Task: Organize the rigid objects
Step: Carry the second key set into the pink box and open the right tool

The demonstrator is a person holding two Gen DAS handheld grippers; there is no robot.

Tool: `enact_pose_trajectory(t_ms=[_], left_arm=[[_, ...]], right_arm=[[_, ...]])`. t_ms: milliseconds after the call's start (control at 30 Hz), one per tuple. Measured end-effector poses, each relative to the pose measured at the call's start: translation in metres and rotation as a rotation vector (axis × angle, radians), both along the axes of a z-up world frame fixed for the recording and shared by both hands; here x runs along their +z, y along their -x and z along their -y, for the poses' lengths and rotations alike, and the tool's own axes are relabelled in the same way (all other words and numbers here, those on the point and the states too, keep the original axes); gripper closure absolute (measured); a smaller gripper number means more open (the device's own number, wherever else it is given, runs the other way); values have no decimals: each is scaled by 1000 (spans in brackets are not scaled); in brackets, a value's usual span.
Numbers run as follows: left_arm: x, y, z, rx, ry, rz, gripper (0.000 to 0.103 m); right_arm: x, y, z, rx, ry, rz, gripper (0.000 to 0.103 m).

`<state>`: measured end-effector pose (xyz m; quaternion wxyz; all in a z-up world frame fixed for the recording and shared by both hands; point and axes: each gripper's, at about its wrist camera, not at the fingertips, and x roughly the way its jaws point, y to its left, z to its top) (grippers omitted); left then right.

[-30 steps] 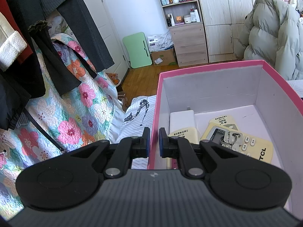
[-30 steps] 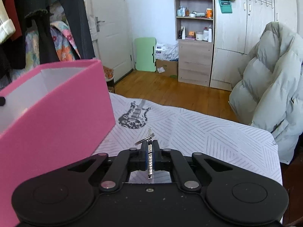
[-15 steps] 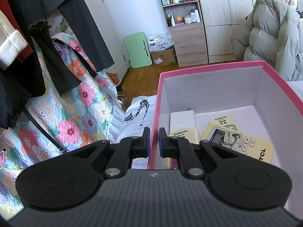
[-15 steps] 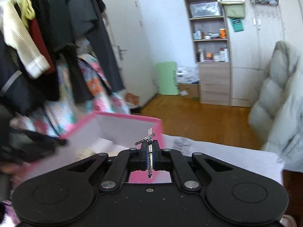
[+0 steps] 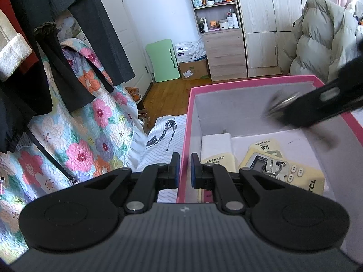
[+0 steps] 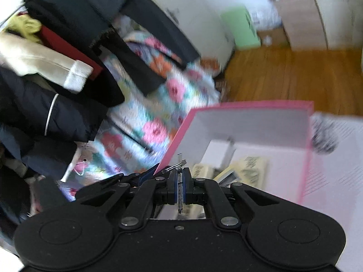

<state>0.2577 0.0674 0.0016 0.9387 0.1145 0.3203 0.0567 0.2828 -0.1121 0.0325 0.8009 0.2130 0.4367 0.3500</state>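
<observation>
A pink box (image 5: 249, 82) with a white inside stands on the bed. My left gripper (image 5: 185, 170) is shut on its near left wall. In the box lie a white charger (image 5: 215, 141), yellowish remotes (image 5: 301, 176) and a key ring (image 5: 274, 166). My right gripper (image 6: 180, 181) is shut on a thin metal key-like piece (image 6: 180, 165) and hangs over the box (image 6: 249, 106). It shows blurred in the left wrist view (image 5: 317, 104), above the box's right side.
Dark clothes (image 5: 56, 34) and a floral quilt (image 5: 79, 136) hang to the left. The striped bedsheet (image 5: 165, 136) lies under the box. A puffy grey coat (image 5: 317, 40), a wooden cabinet (image 5: 224, 52) and a green folded table (image 5: 163, 60) stand behind.
My right gripper has swung left with the metal piece, from the bare sheet to above the box's opening. My left gripper and the box have stayed put.
</observation>
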Motion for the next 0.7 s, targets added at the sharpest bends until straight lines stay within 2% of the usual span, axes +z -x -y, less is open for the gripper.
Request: enact_pose_trajectory(t_ms=[100,333,400,433,500,700], left_arm=[[-1,0,2,4,-7,-2,94],[1,1,-1,1,15,1,94],[1,1,0,1,15,1,94],[1,1,0,1,15,1,94],[1,1,0,0,16,1,94],[0,2,0,0,17,1,94]], right_arm=[[-21,-21,-23,18,-19,-98,97],[-51,-47,-57,-8,10,-170,97],[-56,-51,-62,-33,17,-177,89],[-58,-53,-62,-44,33,-175,88],[-58,-53,-65,-64,83,-147,76],[-38,-30,-42,-76,86,-52,75]])
